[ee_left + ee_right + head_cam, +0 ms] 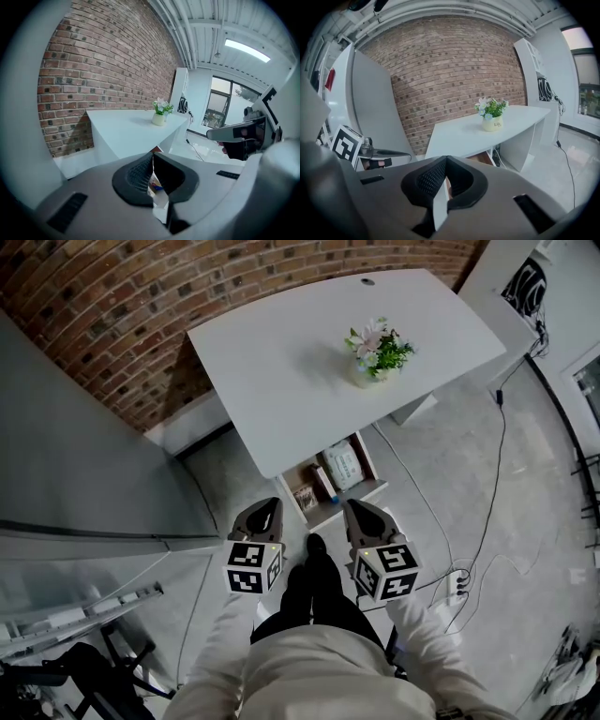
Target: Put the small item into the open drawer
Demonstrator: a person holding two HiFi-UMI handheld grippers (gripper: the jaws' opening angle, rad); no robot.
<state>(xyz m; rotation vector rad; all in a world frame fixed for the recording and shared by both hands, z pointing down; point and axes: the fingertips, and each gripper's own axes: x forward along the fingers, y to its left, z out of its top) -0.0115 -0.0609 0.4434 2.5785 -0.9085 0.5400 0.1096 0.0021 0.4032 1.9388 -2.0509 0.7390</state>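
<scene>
Only the head view shows the open drawer (pixel 367 457) under the table's (pixel 281 381) near edge, with packets (pixel 343 465) inside; which one is the small item is unclear. The gripper views show the left gripper (pixel 153 158) and right gripper (pixel 446 161) pinched together, both empty

Drawer half hidden, contents unclear
The surface (pixel 281 371) covers the back of the open drawer (pixel 345 505); the packets (pixel 343 465) in it are too small to identify, and the person's sleeves (pixel 417 638) run off the bottom edge.

head: overhead, down | gripper views: low, facing desk (pixel 309 362) | shared: flowerpot (pixel 372 374)
</scene>
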